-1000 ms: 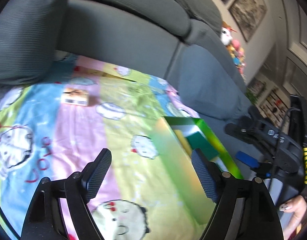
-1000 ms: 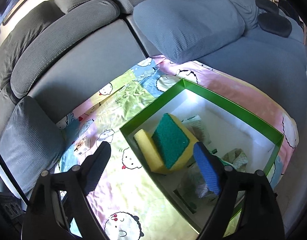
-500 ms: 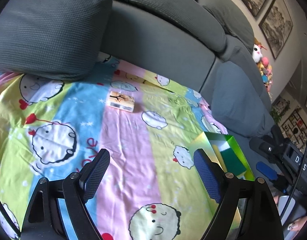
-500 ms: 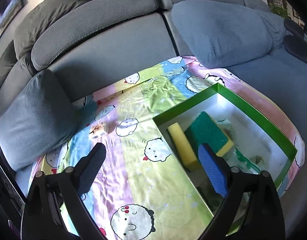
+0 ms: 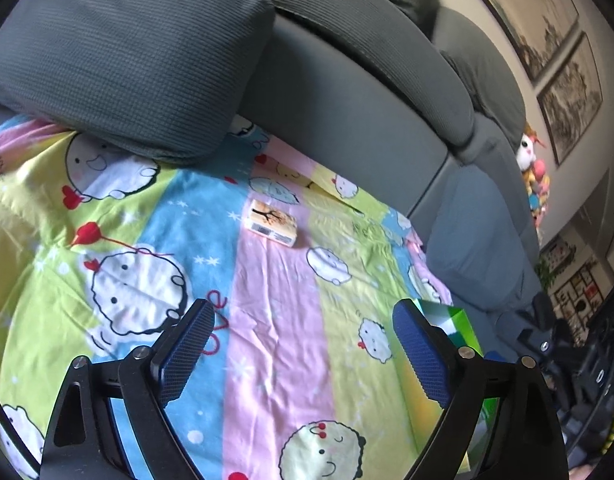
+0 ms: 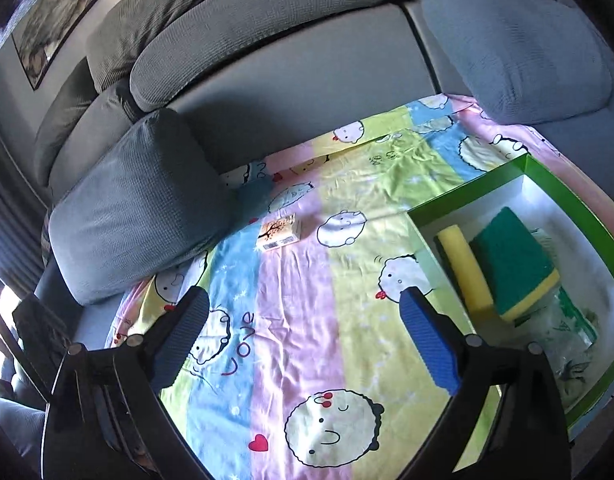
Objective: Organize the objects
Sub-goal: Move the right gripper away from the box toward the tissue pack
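Both grippers, left gripper (image 5: pixel 303 344) and right gripper (image 6: pixel 305 334), had just been opening, wide and empty, over the blanket (image 6: pixel 307 320), small box (image 6: pixel 279 232) well ahead.

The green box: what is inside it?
The green box holds a yellow sponge, a green-topped sponge and clear plastic packets. The sponges cover part of the packets, so what lies under them cannot be seen.
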Available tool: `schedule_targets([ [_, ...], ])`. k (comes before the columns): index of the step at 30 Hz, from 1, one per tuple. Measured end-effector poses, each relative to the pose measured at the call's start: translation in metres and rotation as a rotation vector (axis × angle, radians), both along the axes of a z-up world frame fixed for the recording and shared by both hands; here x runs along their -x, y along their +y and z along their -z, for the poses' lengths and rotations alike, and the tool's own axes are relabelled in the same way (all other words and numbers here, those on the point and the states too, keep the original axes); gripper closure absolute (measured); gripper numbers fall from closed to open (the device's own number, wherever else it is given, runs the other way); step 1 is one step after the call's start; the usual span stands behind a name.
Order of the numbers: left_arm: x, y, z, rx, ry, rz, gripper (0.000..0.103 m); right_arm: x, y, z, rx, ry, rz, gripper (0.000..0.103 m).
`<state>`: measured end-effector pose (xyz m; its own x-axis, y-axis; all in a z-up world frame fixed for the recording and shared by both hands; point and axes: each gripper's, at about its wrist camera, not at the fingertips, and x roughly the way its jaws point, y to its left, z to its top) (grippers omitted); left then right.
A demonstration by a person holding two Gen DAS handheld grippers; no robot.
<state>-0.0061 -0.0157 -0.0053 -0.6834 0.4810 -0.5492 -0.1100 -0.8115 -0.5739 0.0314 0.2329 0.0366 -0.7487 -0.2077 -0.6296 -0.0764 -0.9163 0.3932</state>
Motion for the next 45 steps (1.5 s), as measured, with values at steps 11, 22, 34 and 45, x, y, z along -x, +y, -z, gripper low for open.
schedule_targets([
  [11,0.007,-0.022,0.004,0.003,-0.028,-0.085,0.007,0.006,-0.022,-0.005,-0.024,0.078,-0.001,0.002],
  [22,0.01,-0.038,0.009,0.005,-0.048,-0.116,0.007,0.03,-0.05,0.02,-0.056,-0.003,-0.027,0.002],
  [34,0.012,-0.038,0.011,0.016,-0.057,-0.119,0.007,0.038,-0.046,0.031,-0.093,-0.034,0.037,0.002],
  [45,0.012,-0.038,0.012,0.029,-0.062,-0.123,0.007,0.046,-0.055,0.043,-0.225,-0.06,0.081,0.002],
])
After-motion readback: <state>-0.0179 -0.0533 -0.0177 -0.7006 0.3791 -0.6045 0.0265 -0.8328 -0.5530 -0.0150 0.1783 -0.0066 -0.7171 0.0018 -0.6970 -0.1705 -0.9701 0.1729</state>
